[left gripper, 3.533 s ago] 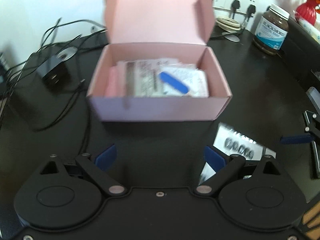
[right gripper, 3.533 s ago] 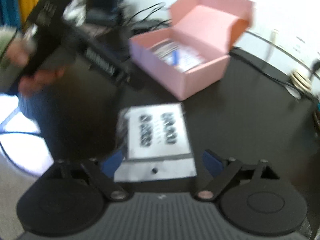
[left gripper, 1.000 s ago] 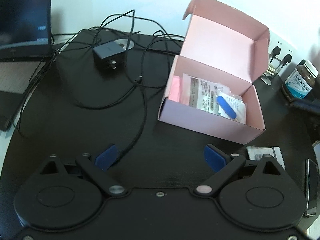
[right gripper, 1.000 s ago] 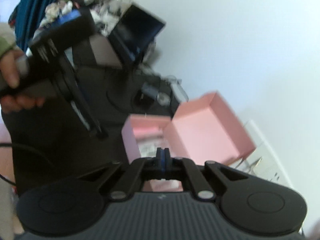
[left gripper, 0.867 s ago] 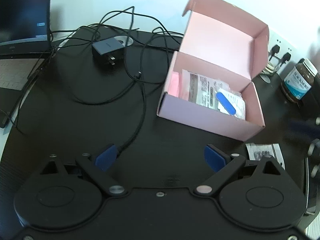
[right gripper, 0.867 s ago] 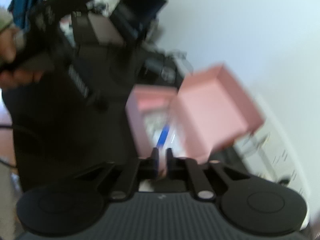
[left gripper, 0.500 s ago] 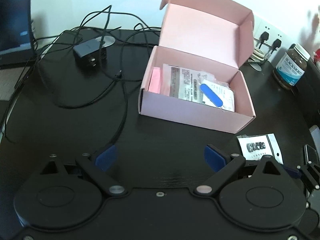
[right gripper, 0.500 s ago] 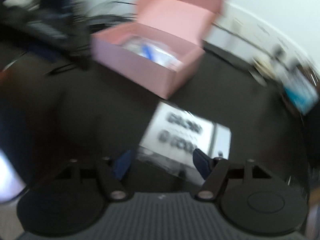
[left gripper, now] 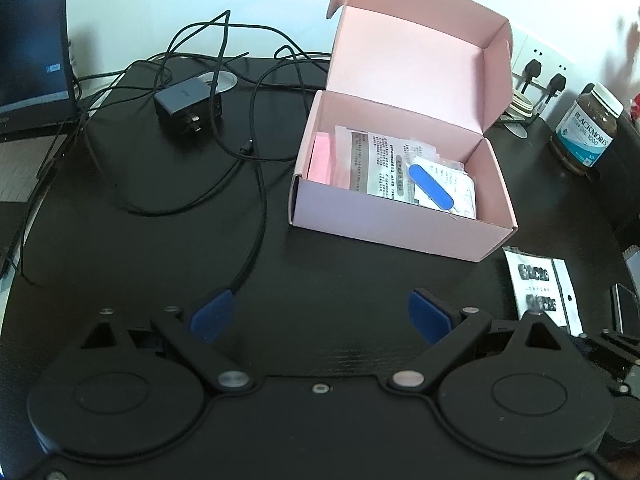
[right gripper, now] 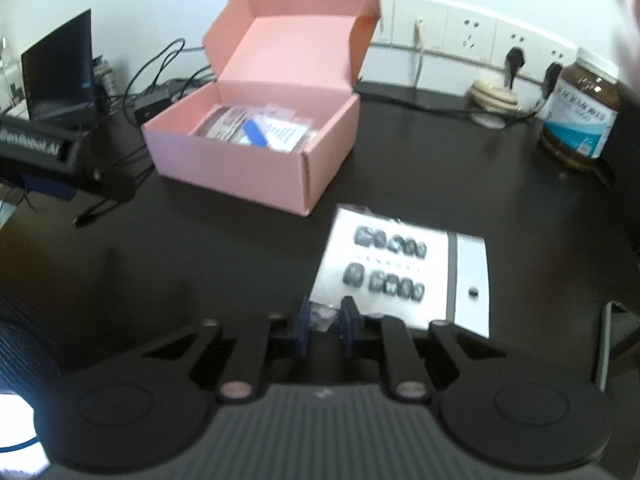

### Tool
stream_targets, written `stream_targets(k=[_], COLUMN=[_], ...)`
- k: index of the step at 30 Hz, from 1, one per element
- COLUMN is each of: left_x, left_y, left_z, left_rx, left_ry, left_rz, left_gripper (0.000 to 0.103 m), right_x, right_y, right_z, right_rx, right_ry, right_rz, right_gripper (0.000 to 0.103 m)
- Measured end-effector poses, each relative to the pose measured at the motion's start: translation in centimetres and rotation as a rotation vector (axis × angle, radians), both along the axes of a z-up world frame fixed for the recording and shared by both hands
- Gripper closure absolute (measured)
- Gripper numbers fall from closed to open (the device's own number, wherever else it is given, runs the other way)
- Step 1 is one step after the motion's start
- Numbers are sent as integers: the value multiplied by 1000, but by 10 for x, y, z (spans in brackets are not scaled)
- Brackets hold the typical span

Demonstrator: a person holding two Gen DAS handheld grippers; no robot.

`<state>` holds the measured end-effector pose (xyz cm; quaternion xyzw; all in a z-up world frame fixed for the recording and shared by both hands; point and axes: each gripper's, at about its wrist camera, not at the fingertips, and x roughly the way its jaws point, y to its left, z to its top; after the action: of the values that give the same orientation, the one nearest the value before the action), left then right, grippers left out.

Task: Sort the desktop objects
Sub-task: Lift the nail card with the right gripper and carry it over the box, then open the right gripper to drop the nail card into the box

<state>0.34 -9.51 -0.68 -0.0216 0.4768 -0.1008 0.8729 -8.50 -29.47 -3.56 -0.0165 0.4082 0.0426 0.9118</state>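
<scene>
Right gripper point(right gripper: 325, 318) fingers have just been closing and now pinch the near left corner of the nail packet point(right gripper: 404, 270), flat on the bench, long axis toward 1 o'clock, pink box point(right gripper: 256, 168) at 11 o'clock; left gripper point(left gripper: 320, 314) spread, farther off.

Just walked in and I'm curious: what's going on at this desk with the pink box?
A person is tidying a desk with two hand-held grippers. The right gripper has just been closing its jaws on the near corner of a white packet of press-on nails lying in front of the open pink box. The left gripper hovers open and empty.
</scene>
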Motion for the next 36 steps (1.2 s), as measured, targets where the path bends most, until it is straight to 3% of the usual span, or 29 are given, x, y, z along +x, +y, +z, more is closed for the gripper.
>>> stream_targets(k=[10, 16, 20, 24, 27, 29, 34, 36], left_x=[-2, -2, -3, -3, -2, -2, 0, 1], left_y=[-9, -9, 3, 19, 29, 33, 40, 40], left_z=[3, 7, 9, 8, 8, 7, 6, 6], left_rx=[-6, 7, 17, 27, 19, 13, 5, 9], left_ry=[-12, -35, -40, -36, -30, -26, -19, -21], left_rz=[-16, -11, 19, 64, 99, 115, 134, 133], left_gripper=[7, 7, 7, 7, 7, 7, 7, 7], right_x=[-14, -2, 25, 51, 73, 91, 132, 143], right_y=[-13, 5, 30, 61, 72, 71, 60, 63], right_z=[54, 79, 78, 67, 59, 58, 49, 41], right_rx=[2, -56, -80, -204, -247, -187, 154, 239], right_ry=[-200, -321, -359, -391, -358, -298, -102, -50], right_rz=[14, 128, 247, 478, 597, 564, 260, 186], right_gripper=[92, 92, 92, 92, 92, 92, 92, 92])
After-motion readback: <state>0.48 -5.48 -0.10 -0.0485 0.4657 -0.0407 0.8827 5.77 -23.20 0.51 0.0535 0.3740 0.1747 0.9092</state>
